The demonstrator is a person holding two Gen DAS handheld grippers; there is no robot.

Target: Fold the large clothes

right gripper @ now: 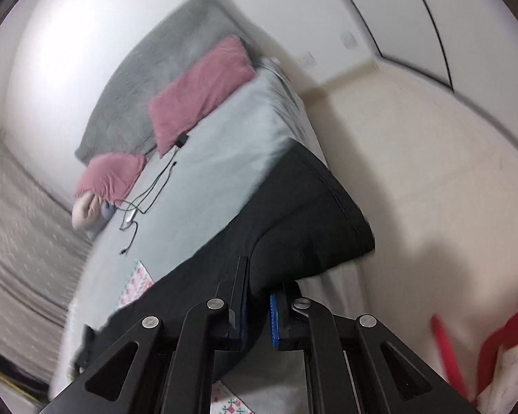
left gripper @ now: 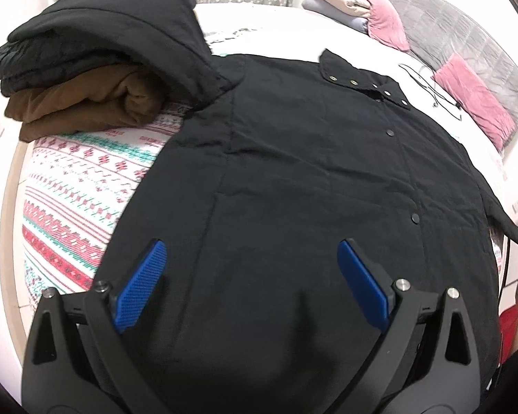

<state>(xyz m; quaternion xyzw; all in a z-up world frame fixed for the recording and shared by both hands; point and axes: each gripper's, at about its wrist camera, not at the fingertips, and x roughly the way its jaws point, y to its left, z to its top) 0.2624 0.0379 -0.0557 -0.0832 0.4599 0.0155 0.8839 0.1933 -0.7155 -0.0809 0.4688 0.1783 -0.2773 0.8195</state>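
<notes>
A: Where is the coat now?

B: The black coat (left gripper: 310, 172) lies flat on the bed (left gripper: 276, 24), front side up, snaps in a line down the middle. It covers most of the patterned blanket (left gripper: 79, 186), which shows only at the left. The collar is at the far end, near the pink pillows (left gripper: 469, 100).

A: And the left gripper (left gripper: 252, 283)?

B: It is released, jaws wide, blue pads apart. It hangs over the near hem and holds nothing. I think it waits there, maybe to pin the body while the other side folds.

A: The right gripper (right gripper: 259, 310)?

B: Clenched on the coat. In the right wrist view the black cloth runs between the pads, and a sleeve or side part (right gripper: 310, 214) hangs from the pinch past the right bed edge, over the floor (right gripper: 414, 172). In the left view the same part is stretched out at the far right, w/ a hand just beside it.

A: Why hold it like so?

B: Prob. to lift that part up and bring it over the body. The cloth looks thick, so it needs a firm pinch.

A: Other things?

B: A folded stack (left gripper: 86, 69), black on brown, at the far left, likely already done. Also a cable (right gripper: 148, 193) on the sheet, well apart from the coat.
</notes>
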